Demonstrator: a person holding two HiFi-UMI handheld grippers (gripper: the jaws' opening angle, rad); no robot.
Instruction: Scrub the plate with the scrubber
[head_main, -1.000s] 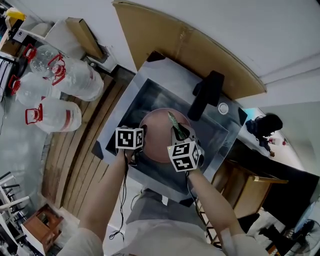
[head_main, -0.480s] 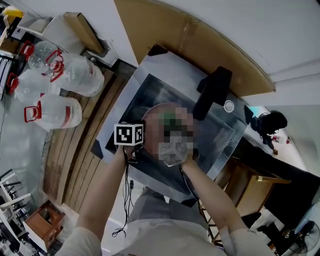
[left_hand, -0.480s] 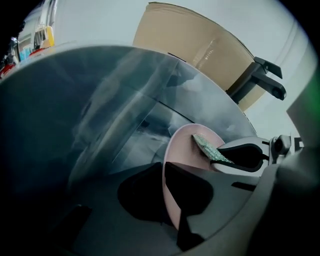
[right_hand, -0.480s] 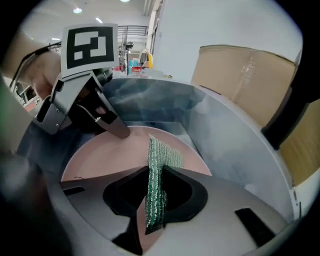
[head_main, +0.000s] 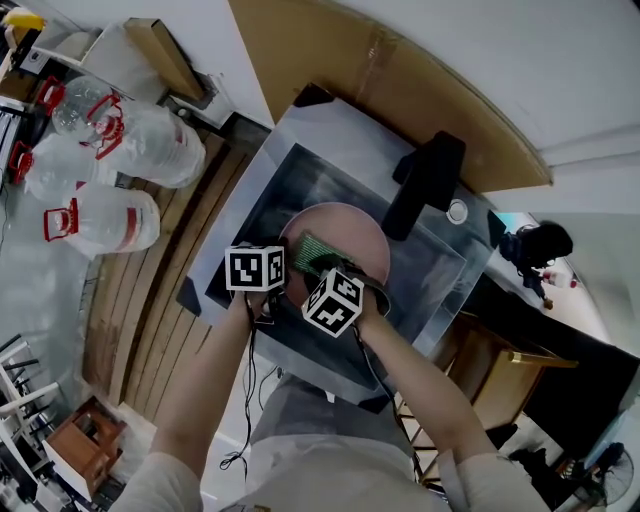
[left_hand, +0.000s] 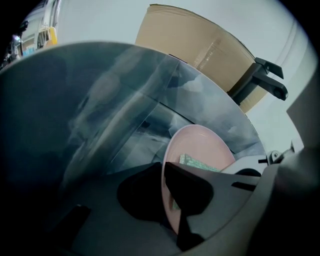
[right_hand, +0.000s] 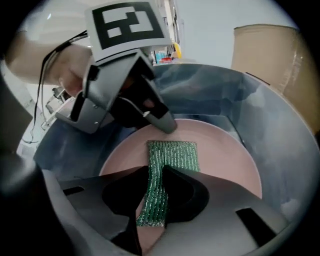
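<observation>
Plate (head_main: 358, 226) sits in steel sink (head_main: 432, 272) (wooden planks (head_main: 150, 300) beside)

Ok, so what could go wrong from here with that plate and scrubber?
The left gripper, whose jaws have just been closing, pinches the plate only at its rim; a hard scrub could probably lever it loose into the sink. The right gripper holds the scrubber by one narrow end, so it may fold or pull free. The two grippers work close together and could bump.
</observation>
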